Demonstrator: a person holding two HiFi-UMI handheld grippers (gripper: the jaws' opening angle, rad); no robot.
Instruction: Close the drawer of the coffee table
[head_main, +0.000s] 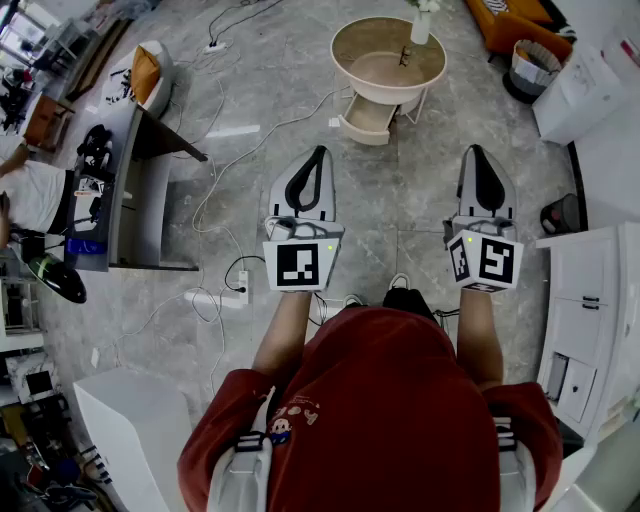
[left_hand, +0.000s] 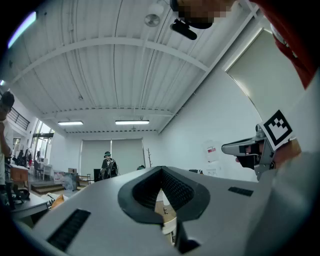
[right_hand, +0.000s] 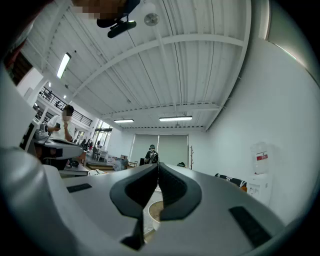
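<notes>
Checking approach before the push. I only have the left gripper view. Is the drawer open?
Observer: Yes. In the head view the drawer sticks out of the round table, toward the person.
Operator: Right gripper state?
Observer: The right gripper has its jaws together with nothing between them, per its own view.
Operator: Is either one at the drawer?
Observer: No. In the head view the left gripper and the right one are both short of it, with floor between.
</notes>
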